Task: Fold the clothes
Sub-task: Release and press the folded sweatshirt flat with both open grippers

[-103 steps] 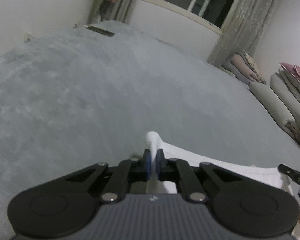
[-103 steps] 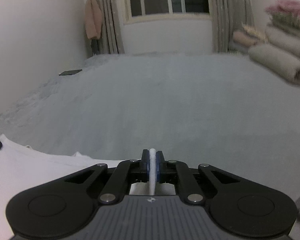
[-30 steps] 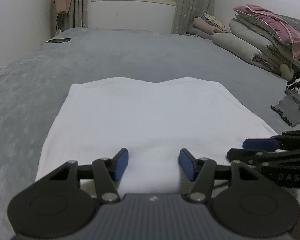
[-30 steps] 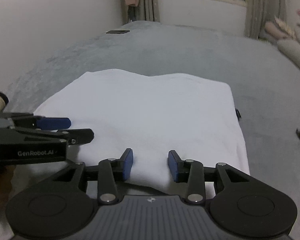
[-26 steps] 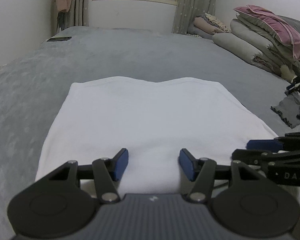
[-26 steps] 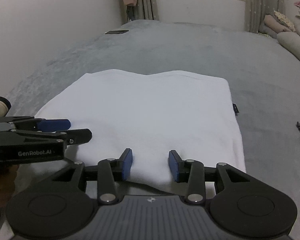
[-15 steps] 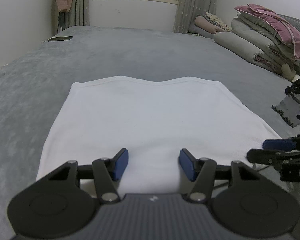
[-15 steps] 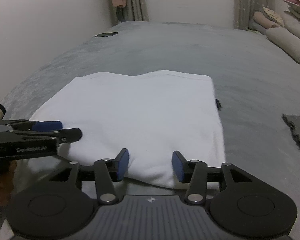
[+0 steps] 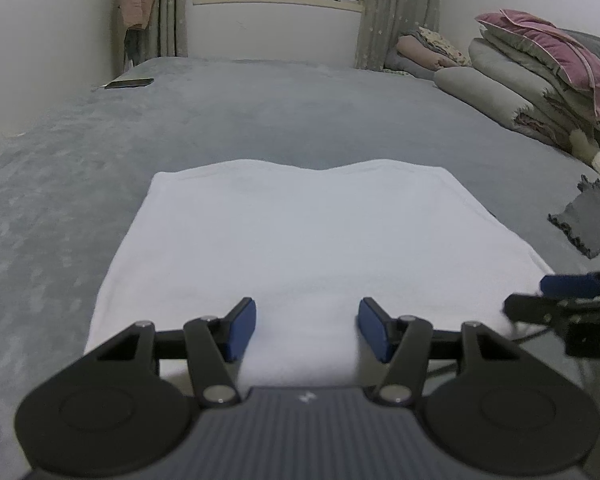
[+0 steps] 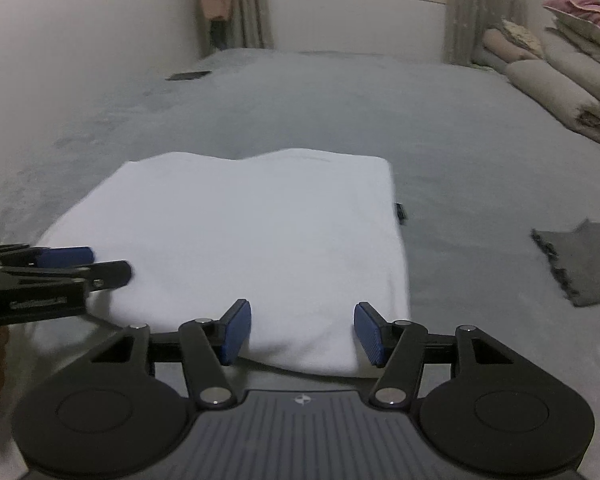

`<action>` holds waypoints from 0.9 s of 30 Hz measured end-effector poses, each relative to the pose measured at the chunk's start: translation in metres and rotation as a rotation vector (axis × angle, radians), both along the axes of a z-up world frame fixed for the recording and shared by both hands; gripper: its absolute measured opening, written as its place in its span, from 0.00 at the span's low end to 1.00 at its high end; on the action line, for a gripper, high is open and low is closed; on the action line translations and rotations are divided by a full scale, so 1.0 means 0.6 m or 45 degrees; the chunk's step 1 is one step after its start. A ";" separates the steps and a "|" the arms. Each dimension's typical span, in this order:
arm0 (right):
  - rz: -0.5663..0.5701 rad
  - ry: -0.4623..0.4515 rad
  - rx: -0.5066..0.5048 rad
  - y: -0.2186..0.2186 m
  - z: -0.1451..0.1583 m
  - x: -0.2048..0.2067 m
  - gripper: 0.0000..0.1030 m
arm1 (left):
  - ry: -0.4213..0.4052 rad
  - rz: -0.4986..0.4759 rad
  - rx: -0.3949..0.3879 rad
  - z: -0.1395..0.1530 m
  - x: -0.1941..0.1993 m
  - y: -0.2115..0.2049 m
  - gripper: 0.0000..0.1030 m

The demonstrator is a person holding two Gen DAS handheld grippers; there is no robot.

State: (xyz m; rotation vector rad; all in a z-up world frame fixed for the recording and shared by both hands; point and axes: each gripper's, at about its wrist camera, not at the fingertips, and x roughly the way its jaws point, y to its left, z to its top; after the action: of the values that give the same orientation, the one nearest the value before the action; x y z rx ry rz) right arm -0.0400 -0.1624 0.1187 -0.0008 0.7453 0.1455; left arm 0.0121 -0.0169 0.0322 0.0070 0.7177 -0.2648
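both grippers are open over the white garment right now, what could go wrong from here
1. The near edge of the white garment looks stacked in layers; the right gripper might pinch only the top one and undo the fold.
2. The left gripper and right gripper sit close together, so they could collide.
3. The small tag sticking out on the right may stay exposed.

The white garment's [image 9: 300, 240] near edge hides under the left hand-held gripper [image 9: 307, 330] — the dark cloth [image 10: 584, 264] is blurred.
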 end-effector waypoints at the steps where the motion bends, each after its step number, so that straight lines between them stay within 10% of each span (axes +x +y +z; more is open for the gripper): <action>1: 0.011 0.005 0.008 0.003 -0.001 0.000 0.54 | -0.004 0.002 0.005 0.001 -0.001 0.001 0.53; 27: -0.038 0.072 0.065 -0.027 -0.021 0.013 0.55 | 0.003 0.189 -0.067 -0.004 -0.027 0.122 0.64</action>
State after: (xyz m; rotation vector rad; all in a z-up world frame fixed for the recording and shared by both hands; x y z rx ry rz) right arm -0.0320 -0.1785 0.1063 0.0632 0.7979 0.1362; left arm -0.0040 0.0562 0.0299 -0.0967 0.7100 -0.1416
